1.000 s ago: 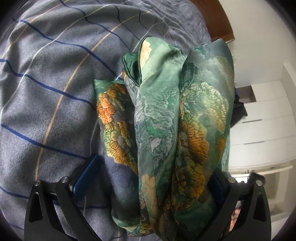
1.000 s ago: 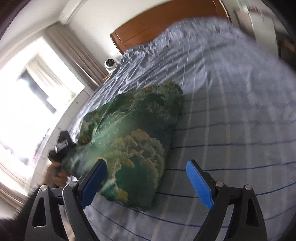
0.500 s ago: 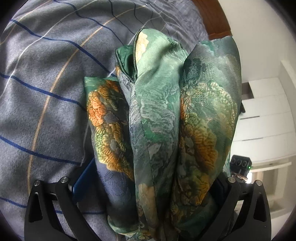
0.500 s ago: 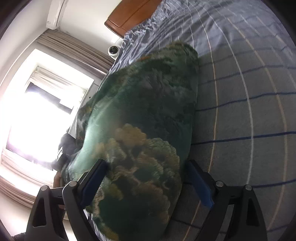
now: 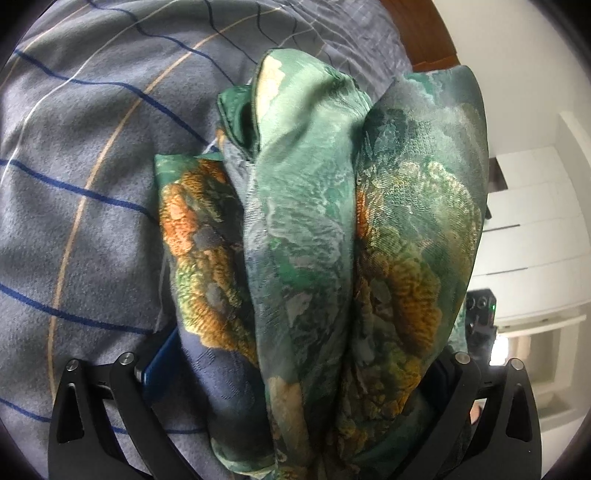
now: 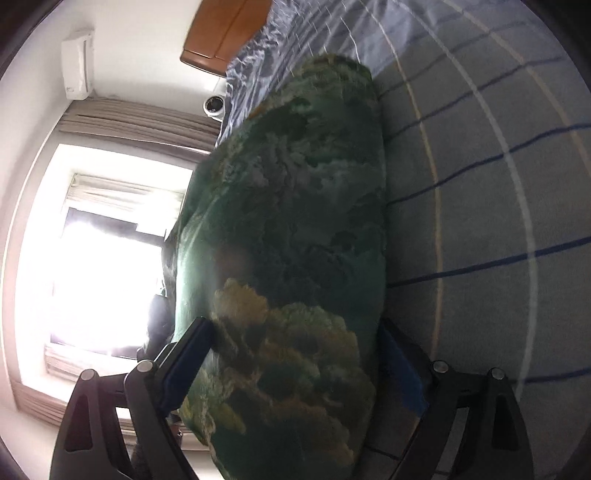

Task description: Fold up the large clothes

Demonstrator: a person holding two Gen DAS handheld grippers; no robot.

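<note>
A large green silky garment point(image 5: 314, 236) with orange and gold floral print is bunched in thick folds on a grey striped bed. My left gripper point(image 5: 295, 373) has the bundle between its fingers, jaws wide around the folds; the blue left pad point(image 5: 159, 362) shows, the right one is hidden by cloth. In the right wrist view the same garment point(image 6: 288, 258) fills the middle, and my right gripper point(image 6: 295, 354) has its fingers on both sides of the bundle's near end, jaws wide.
The grey bedspread point(image 5: 74, 184) with blue and tan stripes spreads left; it also shows at right in the right wrist view point(image 6: 480, 184). A wooden headboard point(image 6: 221, 33), a bright window point(image 6: 103, 258) and white drawers point(image 5: 535, 240) surround the bed.
My right gripper moved forward from beside the garment until the bundle's end sits between its fingers. The left view drew slightly closer to the folds; its hold is unchanged.
</note>
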